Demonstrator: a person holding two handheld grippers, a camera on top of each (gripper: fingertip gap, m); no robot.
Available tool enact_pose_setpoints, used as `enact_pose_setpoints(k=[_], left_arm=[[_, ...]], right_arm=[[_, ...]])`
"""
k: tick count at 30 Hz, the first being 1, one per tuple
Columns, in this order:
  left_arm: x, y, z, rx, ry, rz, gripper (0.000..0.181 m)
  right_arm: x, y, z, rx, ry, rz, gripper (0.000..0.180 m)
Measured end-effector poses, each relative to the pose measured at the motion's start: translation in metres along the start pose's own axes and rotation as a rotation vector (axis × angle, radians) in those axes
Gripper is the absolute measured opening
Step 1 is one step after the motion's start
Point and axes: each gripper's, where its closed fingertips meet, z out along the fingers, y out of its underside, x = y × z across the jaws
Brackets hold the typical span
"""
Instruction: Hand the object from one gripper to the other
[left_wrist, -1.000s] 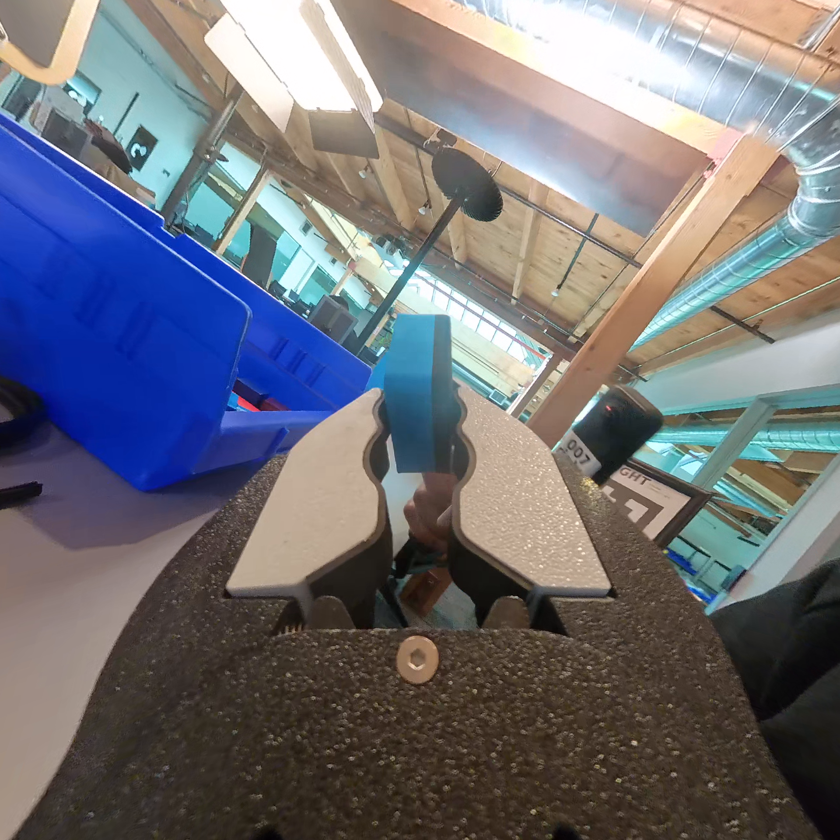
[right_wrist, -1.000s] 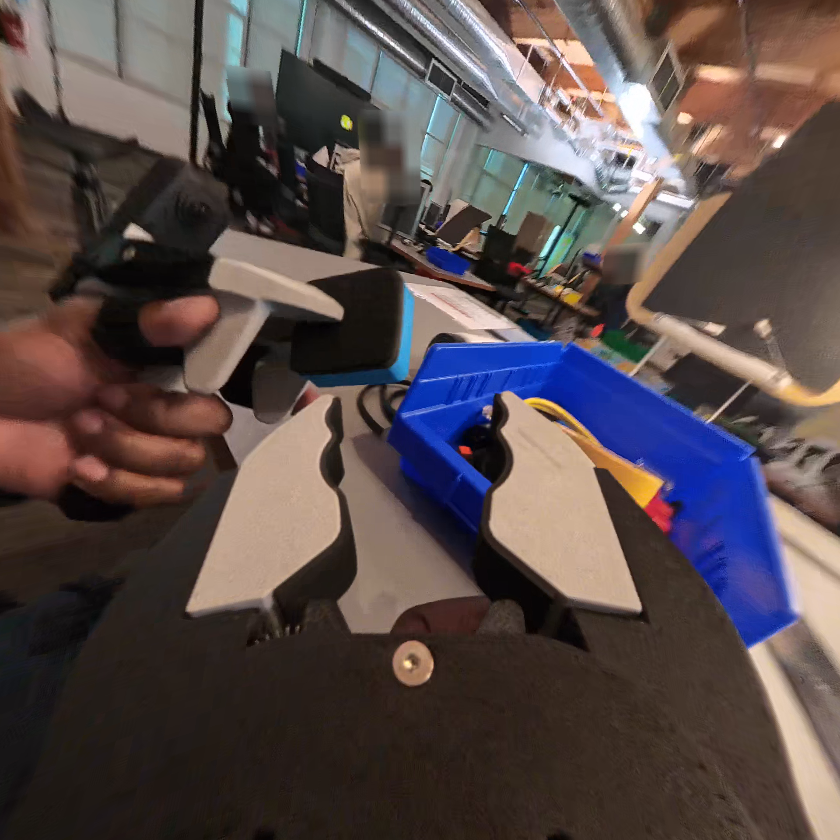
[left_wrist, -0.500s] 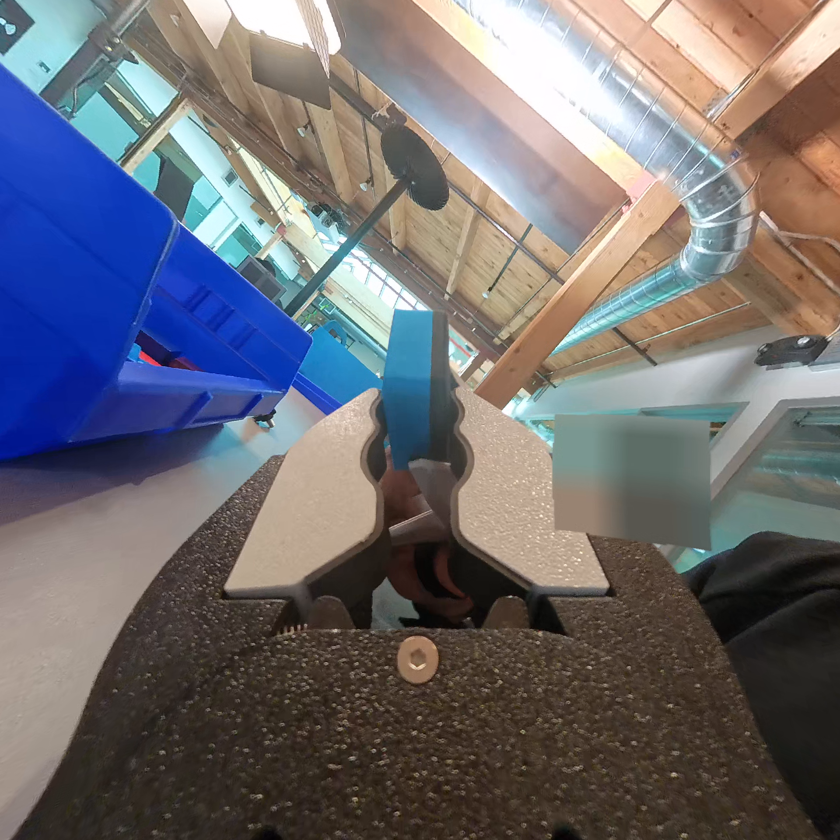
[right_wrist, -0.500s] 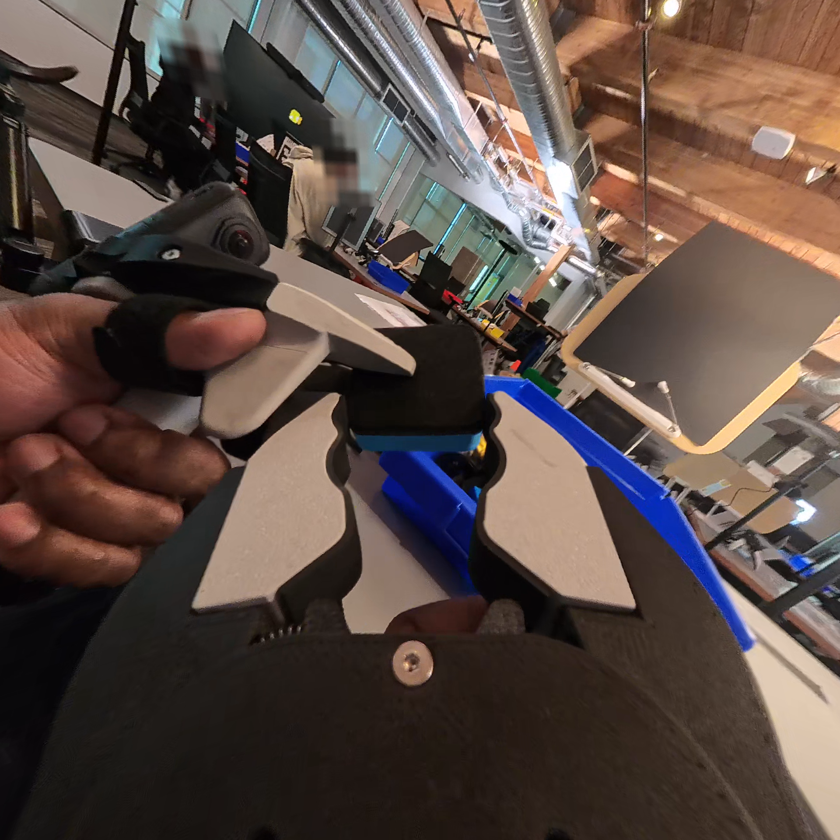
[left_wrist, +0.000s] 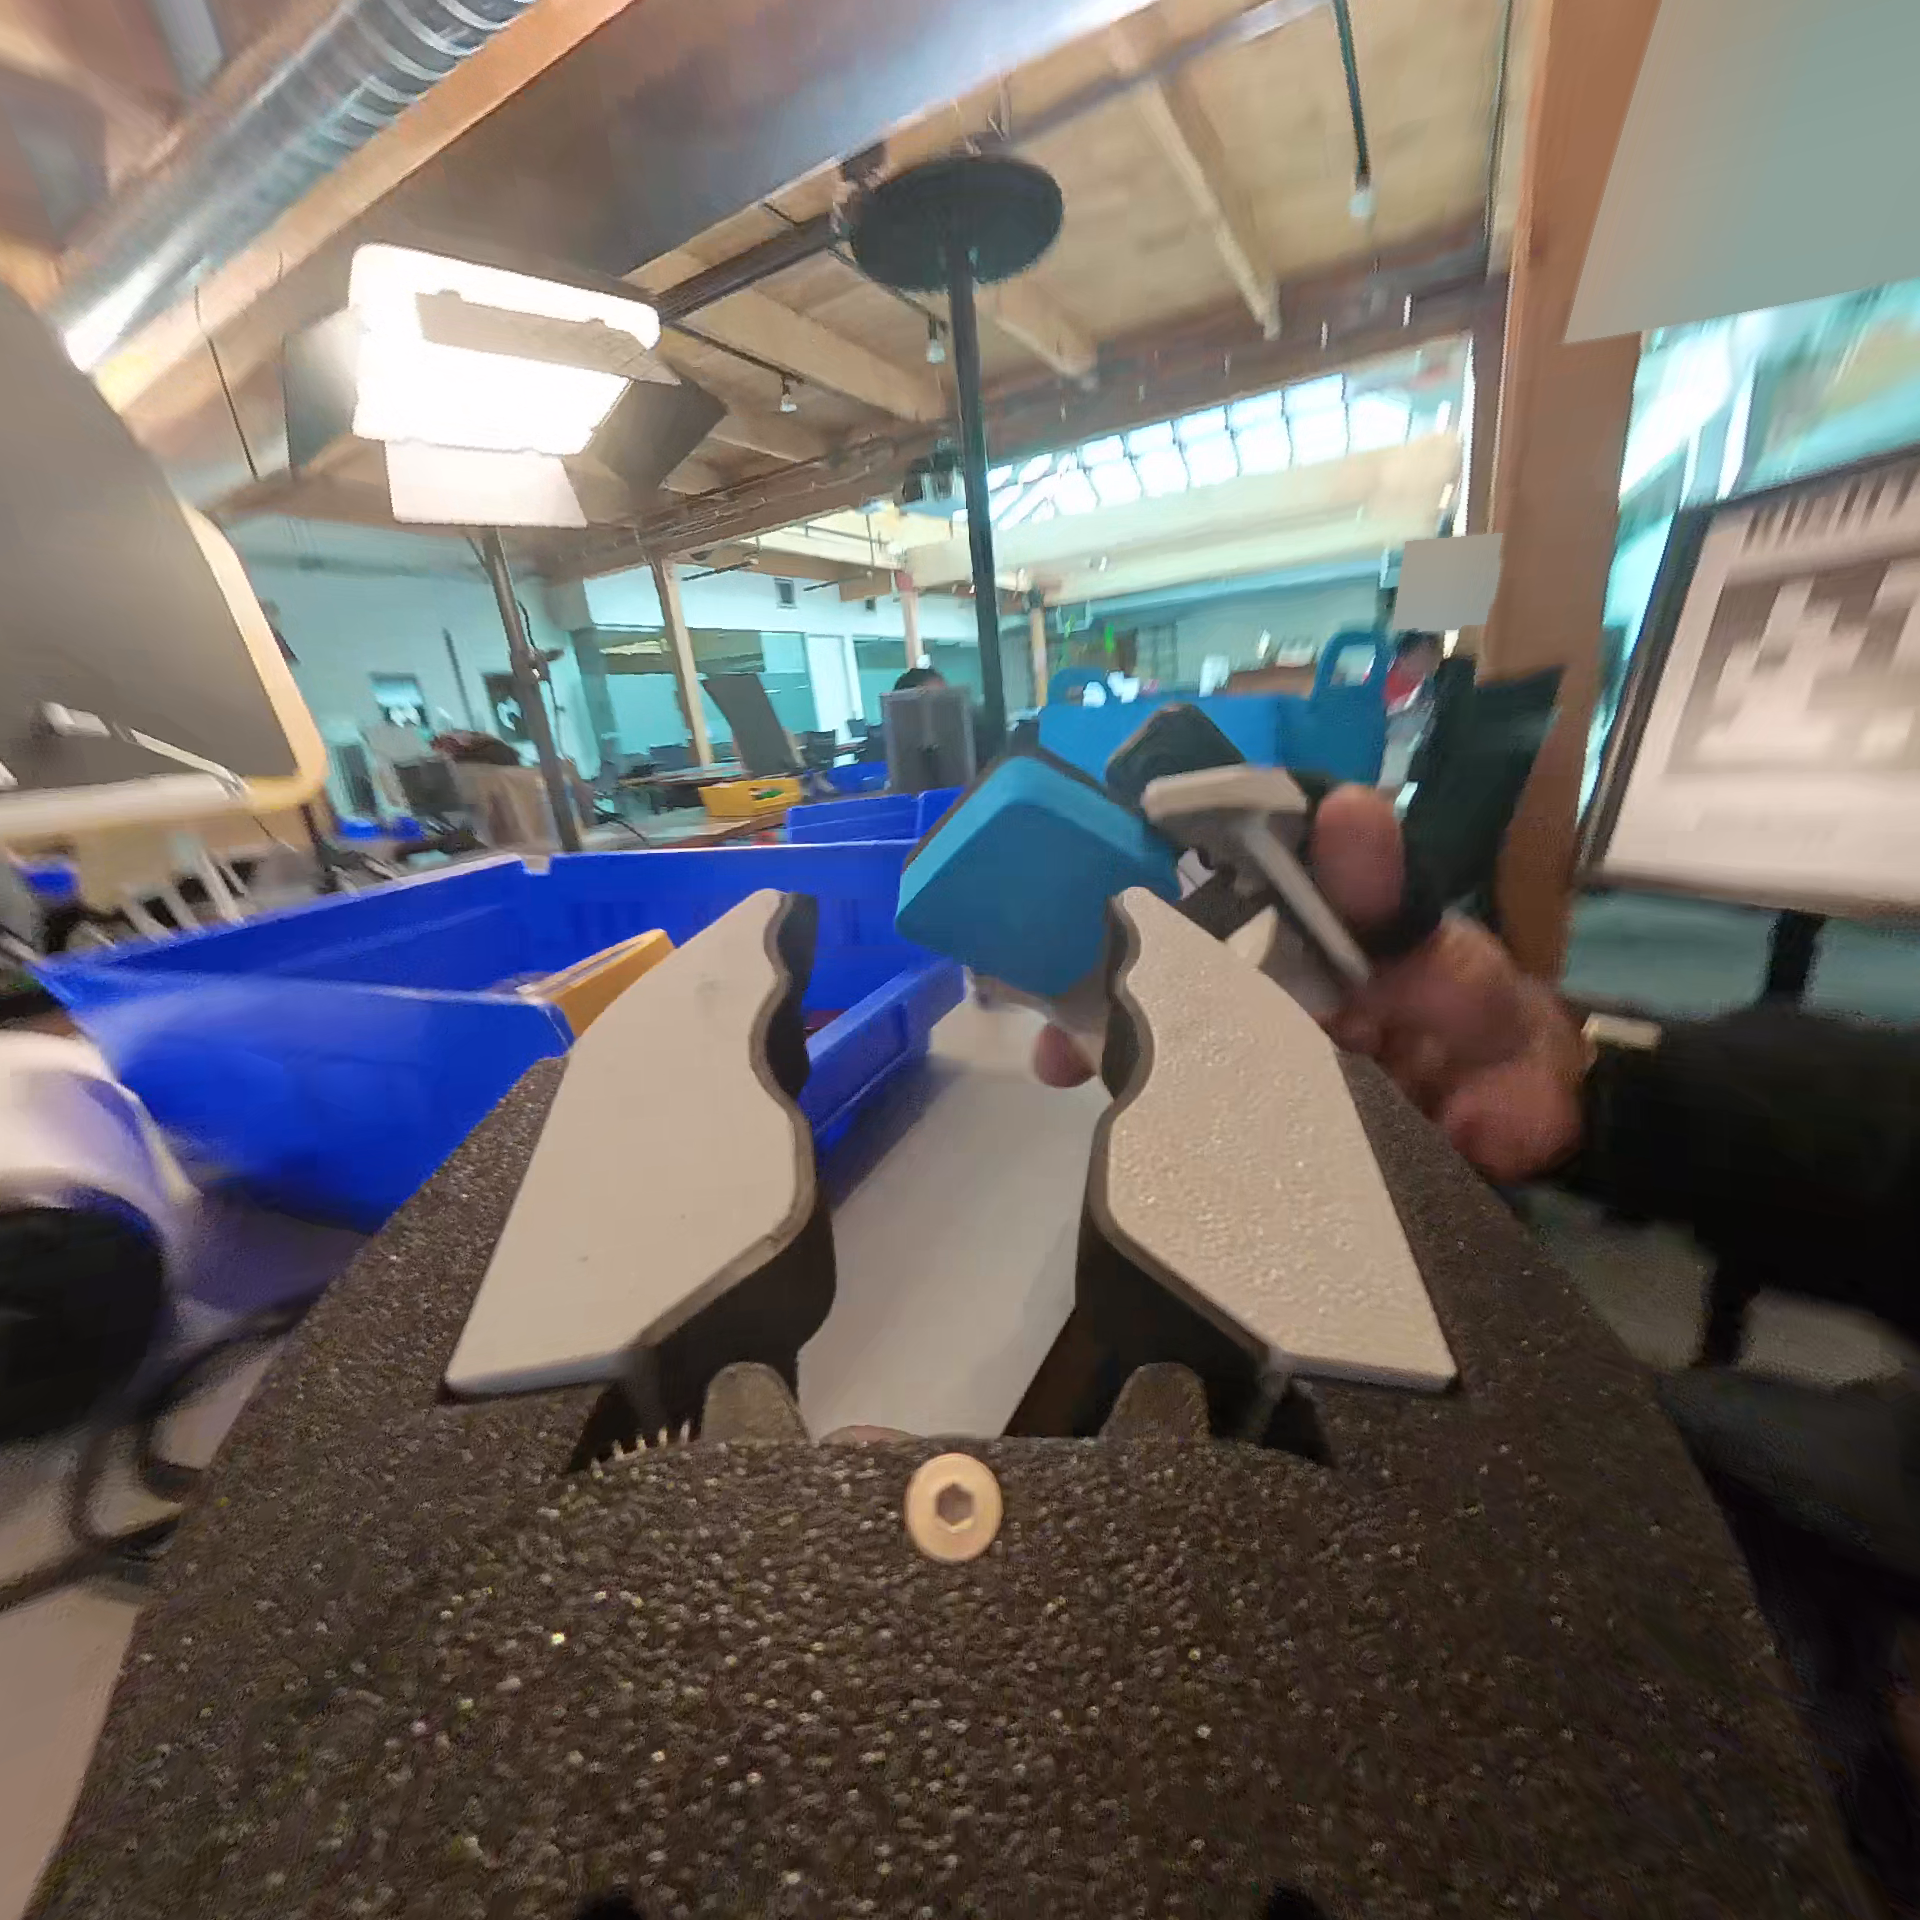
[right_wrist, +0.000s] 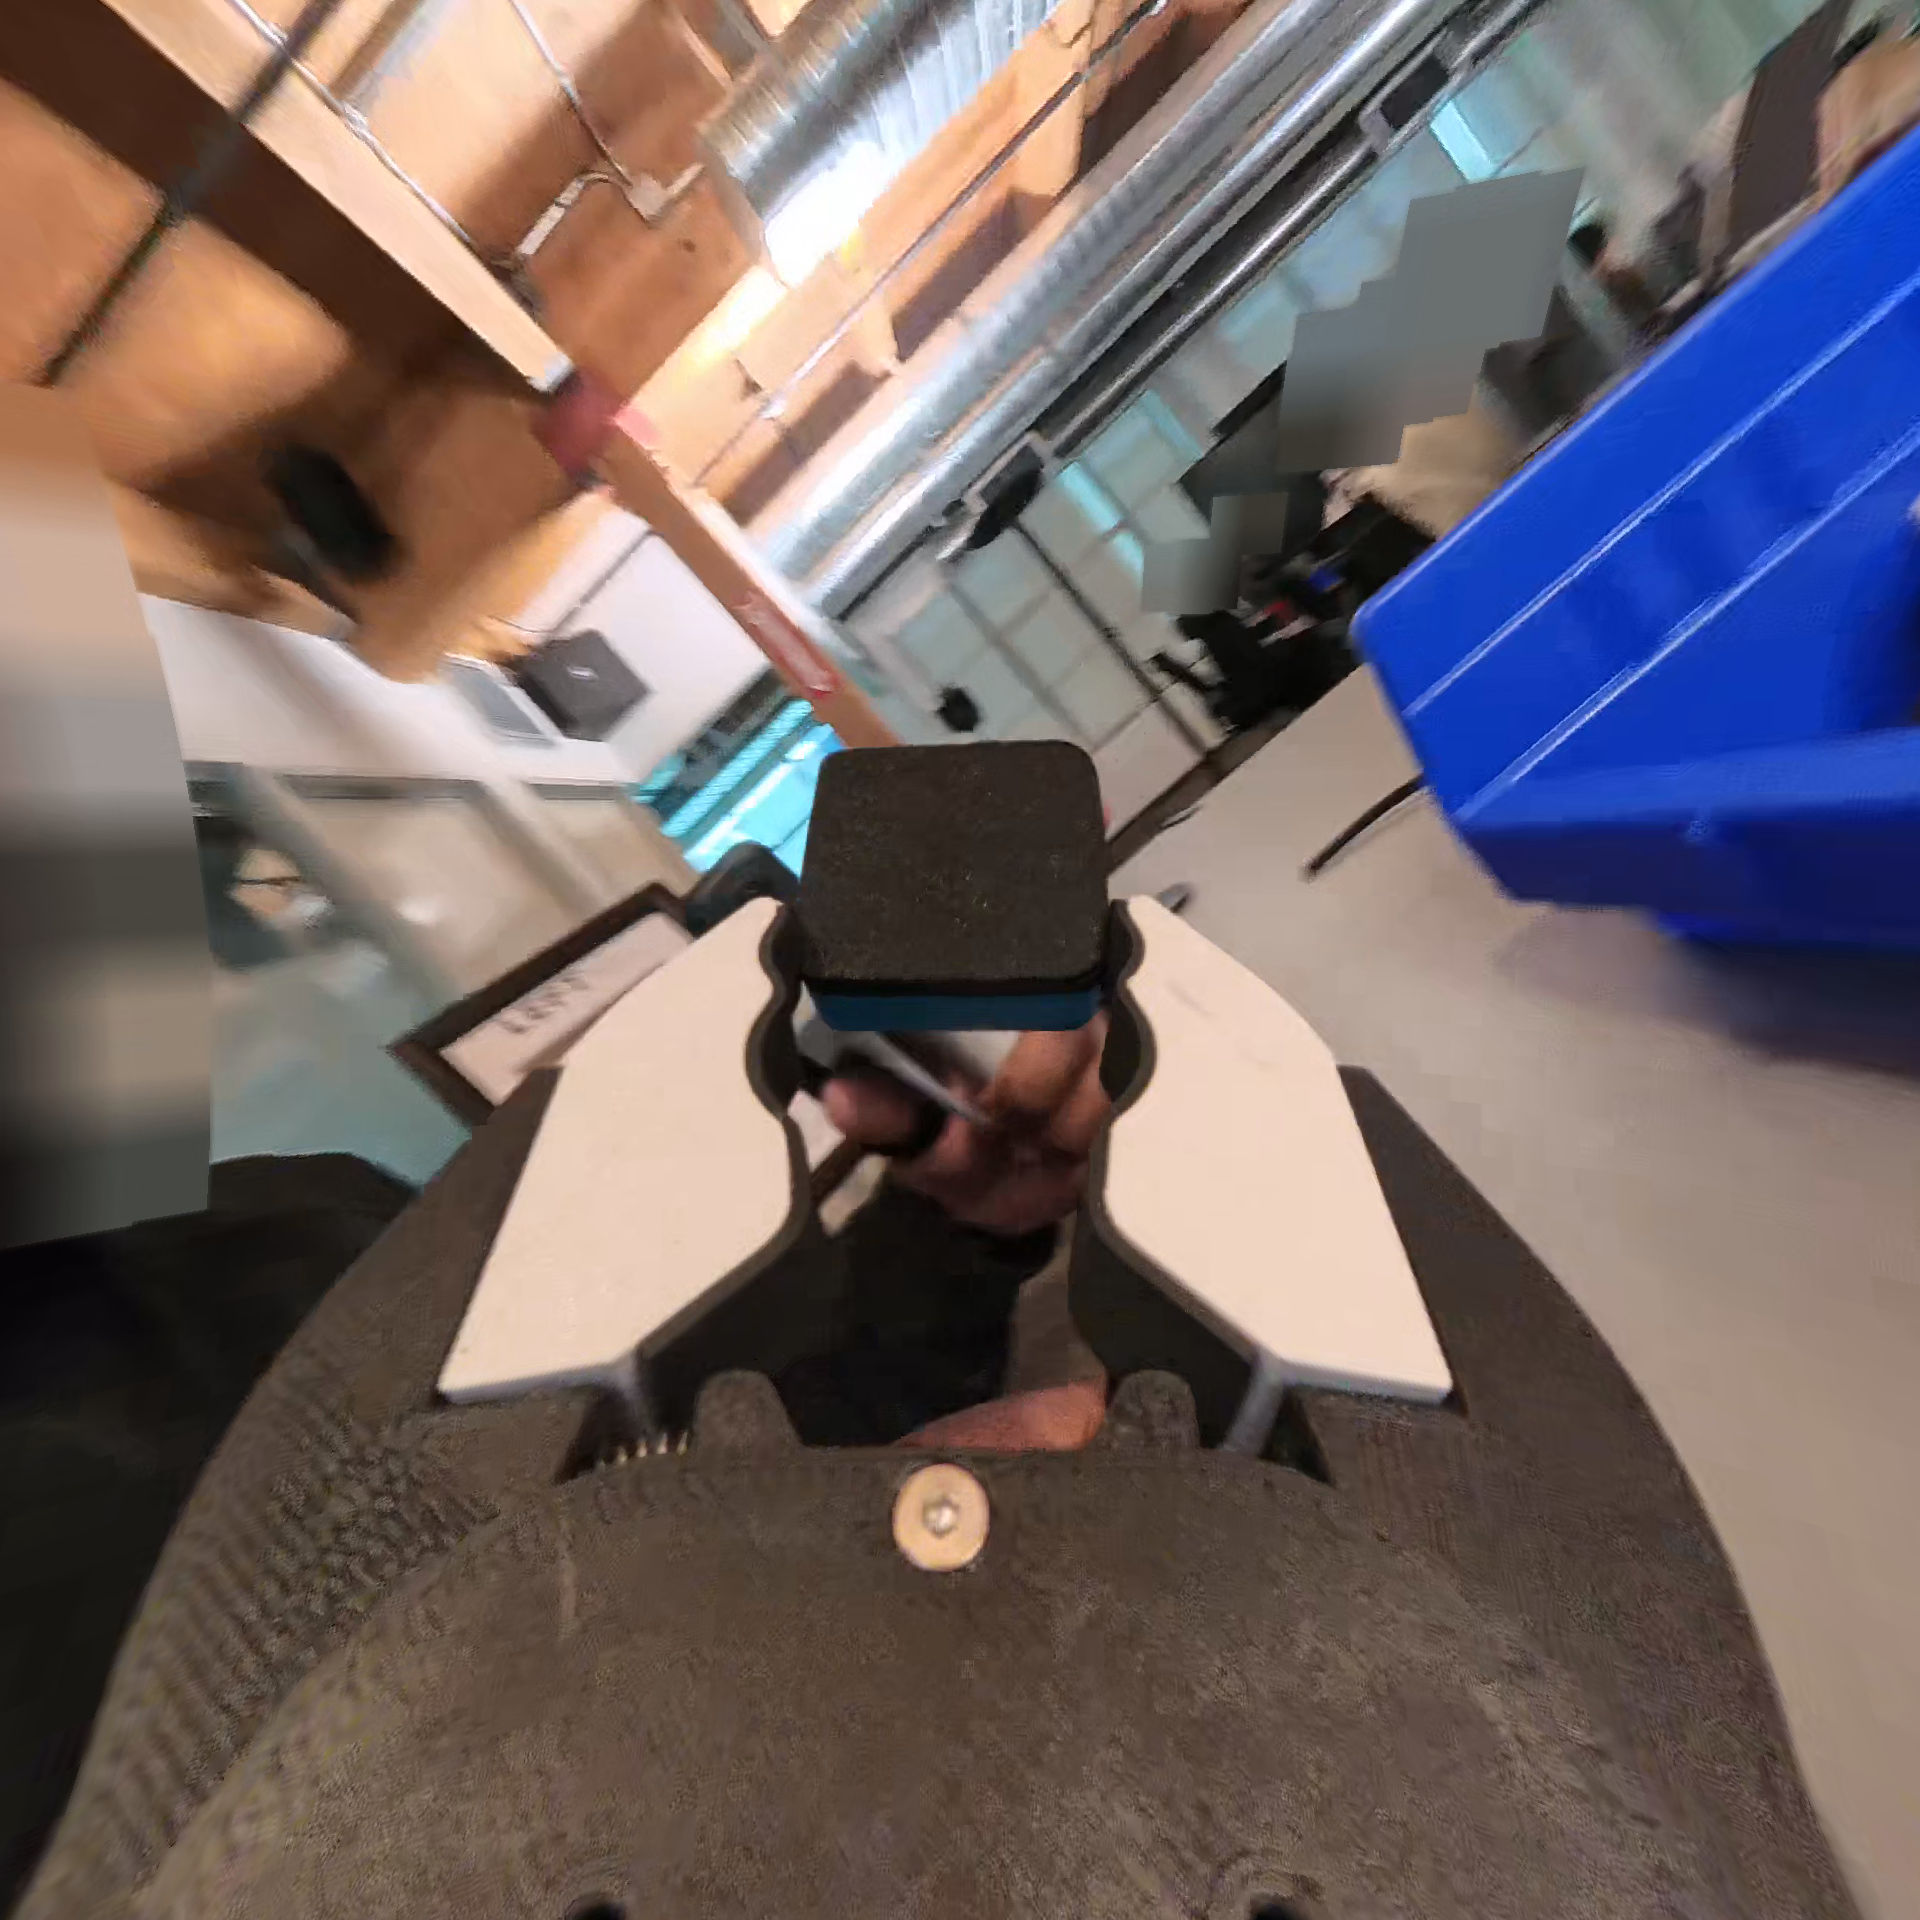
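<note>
blue-and-black sponge (right_wrist: 951, 883) now pinched by right tool (right_wrist: 951, 935) — left tool (left_wrist: 951, 935) has let go, spread.

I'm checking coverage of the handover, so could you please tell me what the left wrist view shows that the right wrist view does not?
Only the left wrist view shows the left gripper open and empty, the sponge's blue face, and a yellow item inside the blue bin.

Only the right wrist view shows the sponge's black face, wedged between the right gripper's fingers.

Both show the sponge held by the right gripper, the bin and the grey table.
</note>
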Motion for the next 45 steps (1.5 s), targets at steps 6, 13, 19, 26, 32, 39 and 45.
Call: enact_pose_setpoints(k=[6, 13, 19, 26, 32, 39, 45], left_arm=[[0.029, 0.008, -0.004, -0.083, 0.058, 0.439, 0.057], [0.067, 0.038, -0.004, -0.208, 0.28, 0.5, 0.042], [0.06, 0.063, 0.01, -0.338, 0.252, 0.392, 0.032], [0.056, 0.064, 0.03, -0.328, 0.247, -0.148, 0.028], [0.056, 0.058, 0.035, -0.246, 0.263, -0.285, 0.028], [0.07, 0.054, 0.032, -0.209, 0.36, -0.347, 0.029], [0.055, 0.039, 0.038, -0.063, 0.322, -0.515, 0.045]], right_arm=[[-0.011, 0.044, -0.005, -0.261, -0.061, 0.118, 0.056], [-0.018, 0.071, -0.019, -0.488, -0.044, 0.058, 0.056], [0.01, 0.049, -0.03, -0.422, 0.151, -0.181, 0.052], [0.004, 0.01, -0.048, -0.255, 0.283, -0.739, 0.053], [0.001, 0.021, -0.051, -0.345, 0.236, -0.771, 0.053], [-0.004, 0.037, -0.052, -0.399, 0.159, -0.712, 0.022], [-0.01, 0.005, -0.059, -0.095, 0.078, -0.371, 0.021]])
